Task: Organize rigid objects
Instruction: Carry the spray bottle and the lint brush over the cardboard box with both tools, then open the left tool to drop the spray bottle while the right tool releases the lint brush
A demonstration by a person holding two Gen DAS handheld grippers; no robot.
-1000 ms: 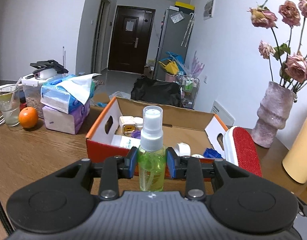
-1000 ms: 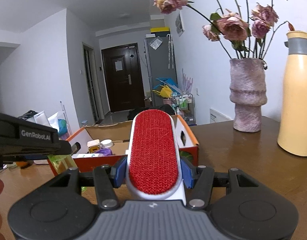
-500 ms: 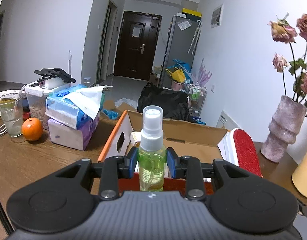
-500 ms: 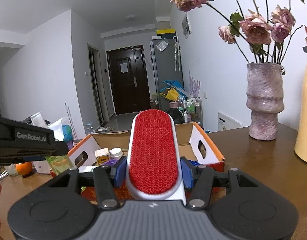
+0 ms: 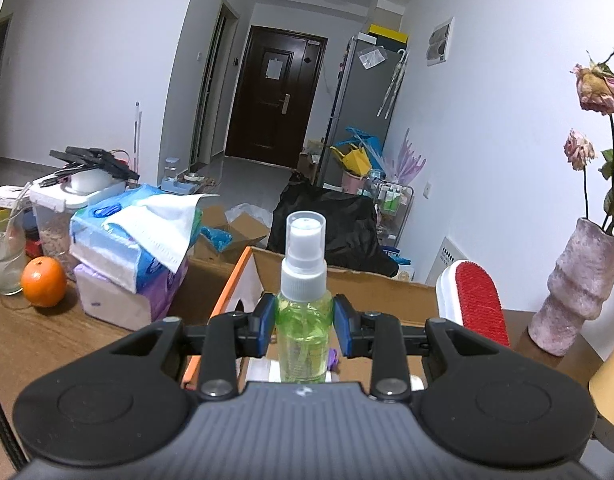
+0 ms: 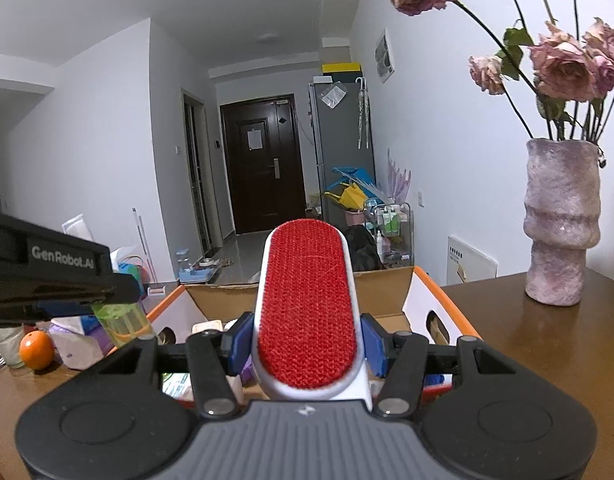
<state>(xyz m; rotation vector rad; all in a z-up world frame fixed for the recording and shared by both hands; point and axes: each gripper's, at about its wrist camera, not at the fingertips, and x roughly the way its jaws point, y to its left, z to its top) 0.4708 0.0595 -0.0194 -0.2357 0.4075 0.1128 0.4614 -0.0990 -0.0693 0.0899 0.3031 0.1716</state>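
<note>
My left gripper (image 5: 305, 322) is shut on a small green spray bottle (image 5: 304, 312) with a white pump top, held upright over the near edge of an open cardboard box (image 5: 371, 288) with orange rims. My right gripper (image 6: 307, 340) is shut on a red-and-white lint brush (image 6: 309, 308), red face up, just in front of the same box (image 6: 435, 300). The brush (image 5: 479, 300) also shows at the right of the left wrist view. In the right wrist view the left gripper body (image 6: 63, 276) and the green bottle (image 6: 121, 318) sit at the left. Small items lie inside the box.
On the wooden table (image 5: 35, 340) stand stacked tissue packs (image 5: 123, 252), an orange (image 5: 43, 282), a glass (image 5: 3, 256) and a plastic container (image 5: 67, 208) at the left. A pink vase (image 6: 561, 220) of dried roses and a yellow flask (image 5: 611, 380) stand at the right.
Both grippers have moved forward toward the box with their loads; the box now lies closer and lower in both views. Neither grip has changed.
</note>
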